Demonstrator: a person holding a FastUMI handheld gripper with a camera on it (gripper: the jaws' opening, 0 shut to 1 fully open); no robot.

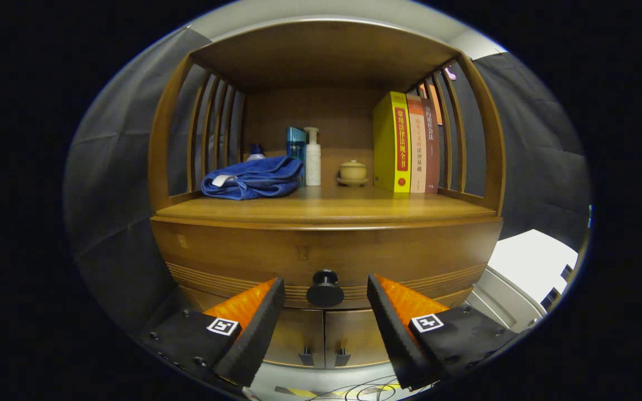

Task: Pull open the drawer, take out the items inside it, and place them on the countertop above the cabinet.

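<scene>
The gripper is wide open and holds nothing. Its two fingers stand well apart, one on each side of the round dark knob, and neither finger touches it. If the tips are level with the knob or short of it, I cannot tell.

The knob sits in the middle of the drawer, which is closed, so its contents are hidden. Just above the drawer is the countertop of the wooden cabinet.

On the countertop lie one folded blue towel, one white pump bottle, one blue box partly behind that bottle, one small lidded cup on a saucer, and three books standing upright at the right. Behind the towel a small object shows only its top; what it is I cannot make out.

Under the drawer are two lower doors, each with a small handle, partly covered by the fingers. Some thin cables lie below them.
</scene>
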